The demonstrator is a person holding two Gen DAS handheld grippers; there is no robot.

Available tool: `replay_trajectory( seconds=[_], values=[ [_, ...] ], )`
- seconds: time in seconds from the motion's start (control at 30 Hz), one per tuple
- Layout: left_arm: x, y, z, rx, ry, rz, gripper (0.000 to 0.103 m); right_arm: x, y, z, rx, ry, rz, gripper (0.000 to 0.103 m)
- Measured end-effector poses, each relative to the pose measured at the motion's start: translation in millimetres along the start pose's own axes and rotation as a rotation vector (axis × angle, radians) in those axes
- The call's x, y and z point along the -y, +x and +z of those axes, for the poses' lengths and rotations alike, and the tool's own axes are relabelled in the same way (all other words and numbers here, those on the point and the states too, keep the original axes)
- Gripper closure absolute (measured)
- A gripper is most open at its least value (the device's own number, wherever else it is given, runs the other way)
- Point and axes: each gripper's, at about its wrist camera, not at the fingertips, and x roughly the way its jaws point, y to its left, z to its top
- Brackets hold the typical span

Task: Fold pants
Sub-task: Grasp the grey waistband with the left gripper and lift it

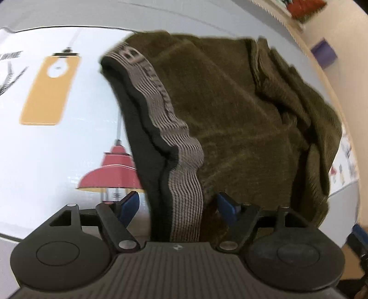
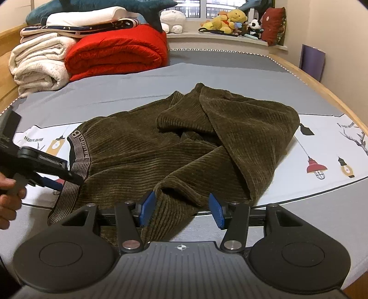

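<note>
Olive-green corduroy pants (image 2: 174, 147) lie crumpled on the bed, the grey striped waistband (image 2: 79, 151) at the left and the legs bunched toward the back right. In the left wrist view the pants (image 1: 230, 119) fill the middle and the waistband (image 1: 181, 165) runs down between the fingers. My left gripper (image 1: 177, 204) is open with its blue pads either side of the waistband; it also shows in the right wrist view (image 2: 49, 181) at the waistband's near end. My right gripper (image 2: 181, 207) is open, its pads astride the pants' near edge.
A white printed sheet (image 2: 326, 142) with lamp pictures covers the grey mattress (image 2: 138, 78). Folded white and red blankets (image 2: 115, 50) are stacked at the back left. Plush toys (image 2: 230, 20) line the window sill. A wooden bed frame (image 2: 322, 85) runs along the right.
</note>
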Motion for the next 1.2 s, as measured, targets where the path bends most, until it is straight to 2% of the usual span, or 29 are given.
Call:
replay_trajectory(
  seconds=[0.1,0.17,0.2,0.23,0.27,0.3,0.33,0.53,0.63,0.8,0.9,1.03,1.2],
  values=[
    [14.9,5.4,-3.7,0.022,0.092,0.047,0.024,-3.0,2.2,-0.5,-0.008,0.0,-0.003,0.049],
    [25.2,7.5,-8.8,0.045,0.179,0.087,0.039,-4.7,3.1,-1.1,-0.011,-0.003,-0.009,0.049],
    [27.9,7.0,-11.0,0.055,0.211,0.104,0.054,-5.5,3.3,-1.3,-0.012,-0.003,-0.011,0.049],
    [29.0,5.9,-12.5,0.064,0.227,0.108,0.062,-6.4,3.5,-1.6,-0.013,-0.003,-0.015,0.049],
    [27.5,2.6,-13.3,0.073,0.221,0.102,0.066,-7.2,3.8,-1.7,-0.014,-0.001,-0.02,0.049],
    [27.1,-1.1,-13.8,0.087,0.224,0.1,0.075,-7.8,4.1,-1.8,-0.016,0.001,-0.026,0.049],
    [26.7,-6.3,-14.1,0.1,0.232,0.099,0.078,-8.2,4.6,-2.0,-0.017,0.005,-0.031,0.049],
    [16.4,-60.8,-26.5,0.264,0.301,0.081,0.084,-13.1,6.7,-7.3,-0.035,0.044,-0.06,0.049],
    [-10.8,-78.2,-36.7,0.259,0.276,0.105,0.084,-18.5,6.8,-11.8,-0.044,0.029,-0.067,0.049],
    [-84.8,-101.8,-52.2,0.196,0.14,0.188,0.084,-29.6,8.4,-19.4,-0.054,-0.042,-0.084,0.049],
    [-113.8,-110.9,-63.5,0.154,0.114,0.202,0.082,-33.5,9.5,-19.6,-0.051,-0.071,-0.096,0.049],
    [-120.2,-117.8,-72.3,0.137,0.11,0.21,0.074,-32.6,6.5,-17.6,-0.044,-0.064,-0.093,0.049],
    [-101.8,-133.9,-68.5,0.215,0.072,0.254,0.073,-22.9,-5.3,2.8,0.035,-0.067,-0.09,0.049]
  ],
)
